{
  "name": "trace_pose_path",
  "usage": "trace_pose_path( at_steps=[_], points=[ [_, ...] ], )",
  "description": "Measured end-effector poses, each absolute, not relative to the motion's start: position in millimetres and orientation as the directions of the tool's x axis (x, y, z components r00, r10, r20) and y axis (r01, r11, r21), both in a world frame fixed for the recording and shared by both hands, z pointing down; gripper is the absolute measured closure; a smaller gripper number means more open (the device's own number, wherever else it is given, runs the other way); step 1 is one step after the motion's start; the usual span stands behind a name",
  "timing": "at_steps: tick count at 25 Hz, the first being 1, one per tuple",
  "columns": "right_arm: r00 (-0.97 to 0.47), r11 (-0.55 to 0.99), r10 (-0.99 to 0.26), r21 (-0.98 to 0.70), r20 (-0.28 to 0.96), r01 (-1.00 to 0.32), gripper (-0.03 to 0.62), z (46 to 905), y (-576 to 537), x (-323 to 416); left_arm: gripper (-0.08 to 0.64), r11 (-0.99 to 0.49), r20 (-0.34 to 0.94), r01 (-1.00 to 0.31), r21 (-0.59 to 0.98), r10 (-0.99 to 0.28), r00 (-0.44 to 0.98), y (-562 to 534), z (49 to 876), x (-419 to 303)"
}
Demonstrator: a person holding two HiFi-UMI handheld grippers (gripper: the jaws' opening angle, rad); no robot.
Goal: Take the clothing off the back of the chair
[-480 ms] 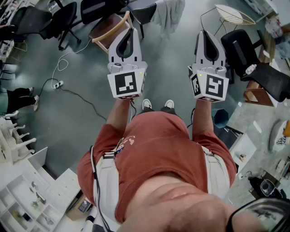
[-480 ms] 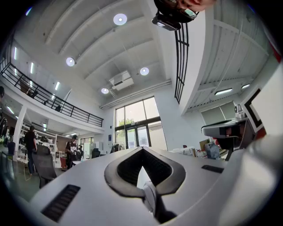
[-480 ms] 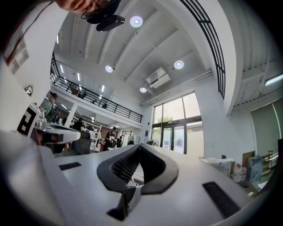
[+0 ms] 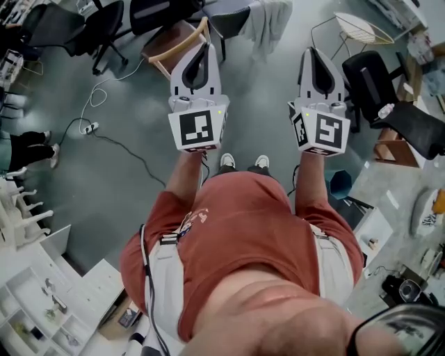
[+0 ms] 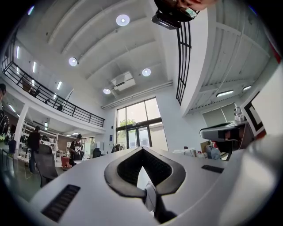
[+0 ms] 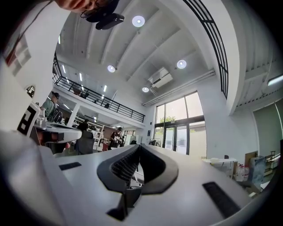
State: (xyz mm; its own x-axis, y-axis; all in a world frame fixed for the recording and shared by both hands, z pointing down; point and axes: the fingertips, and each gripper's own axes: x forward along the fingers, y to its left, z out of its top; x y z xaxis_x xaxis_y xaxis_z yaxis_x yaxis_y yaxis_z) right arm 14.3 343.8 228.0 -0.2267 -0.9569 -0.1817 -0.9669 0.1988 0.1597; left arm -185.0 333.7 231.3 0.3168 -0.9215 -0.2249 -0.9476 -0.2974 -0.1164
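Note:
A pale grey garment (image 4: 268,19) hangs over the back of a dark chair (image 4: 227,21) at the top of the head view, across the grey-green floor. My left gripper (image 4: 206,46) is held out in front of me with its tips meeting and nothing between them. Its tips point toward a wooden-framed chair. My right gripper (image 4: 310,50) is beside it, also shut and empty. Both are well short of the garment. The left gripper view has its jaws (image 5: 142,148) closed against a bright hall. In the right gripper view the jaws (image 6: 138,145) are closed too.
A wooden-framed chair (image 4: 170,43) stands just past my left gripper. Black office chairs (image 4: 104,28) (image 4: 379,87) stand at both sides, and a white wire table (image 4: 361,26) is at top right. A cable with a power strip (image 4: 88,128) lies on the floor. White shelving (image 4: 42,292) is at lower left.
The head view has shifted slightly, so the chairs sit a little lower and further right. Both grippers keep the same pose and stay shut.

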Motion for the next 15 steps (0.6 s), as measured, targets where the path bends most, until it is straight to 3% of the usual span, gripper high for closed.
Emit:
trace_pose_path(
  at_steps=[9, 15],
  points=[
    [-0.234, 0.217, -0.957, 0.113, -0.170, -0.970, 0.568, 239, 339, -23, 0.546, -0.313, -0.166, -0.944, -0.106, -0.930, 0.327, 334, 249, -222],
    [-0.211, 0.194, -0.966, 0.121, -0.146, -0.973, 0.568, 248, 336, -41, 0.546, -0.322, -0.208, -0.943, -0.088, -0.920, 0.333, 323, 251, -240]
  ],
)
